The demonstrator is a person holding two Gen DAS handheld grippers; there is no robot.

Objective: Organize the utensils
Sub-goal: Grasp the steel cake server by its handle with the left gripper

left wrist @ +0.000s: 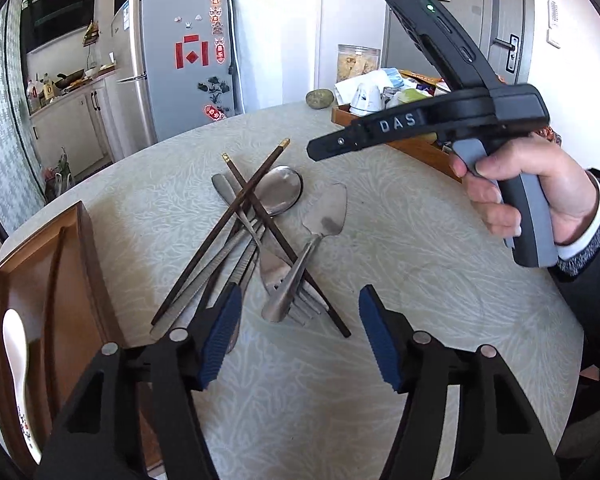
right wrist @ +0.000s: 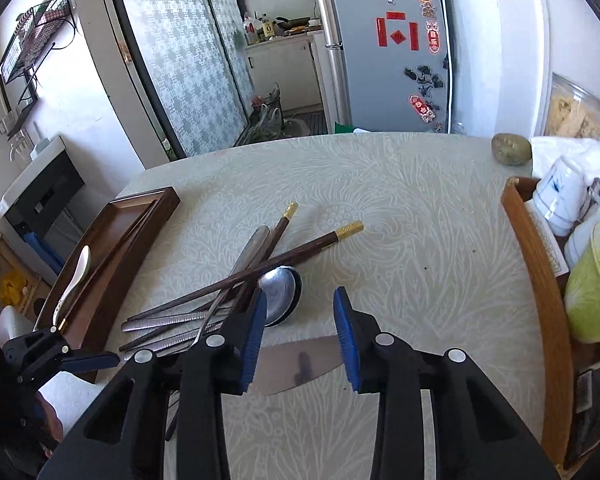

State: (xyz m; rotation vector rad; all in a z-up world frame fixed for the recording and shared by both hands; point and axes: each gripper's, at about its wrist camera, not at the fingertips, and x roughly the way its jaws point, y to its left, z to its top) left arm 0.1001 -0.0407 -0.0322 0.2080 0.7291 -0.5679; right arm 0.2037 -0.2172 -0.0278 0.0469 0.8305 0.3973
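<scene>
Utensils lie heaped in a crossed pile on the round table (left wrist: pixel 400 248) with its pale leaf-patterned cover: two dark wooden chopsticks with gold-capped ends (left wrist: pixel 256 184), a round-bowled steel spoon (left wrist: pixel 280 194), a flat steel spatula-shaped server (left wrist: pixel 326 212), a steel fork (left wrist: pixel 296 300) and long textured steel handles (left wrist: pixel 204 280). At the table's left edge sits a dark brown wooden tray with a divider (left wrist: pixel 88 240), holding a white ceramic spoon with small red markings (left wrist: pixel 16 360).

The left gripper (left wrist: pixel 300 312) hangs just above the near end of the pile, blue pads spread wide, holding nothing. The right gripper (right wrist: pixel 300 312) is likewise wide open and empty, over the server's blade (right wrist: pixel 296 364) beside the round spoon. In the left wrist view its black body shows white letters "DAS" (left wrist: pixel 396 123). Lettering on the grey fridge's red stickers (right wrist: pixel 396 34) is too small to read.
</scene>
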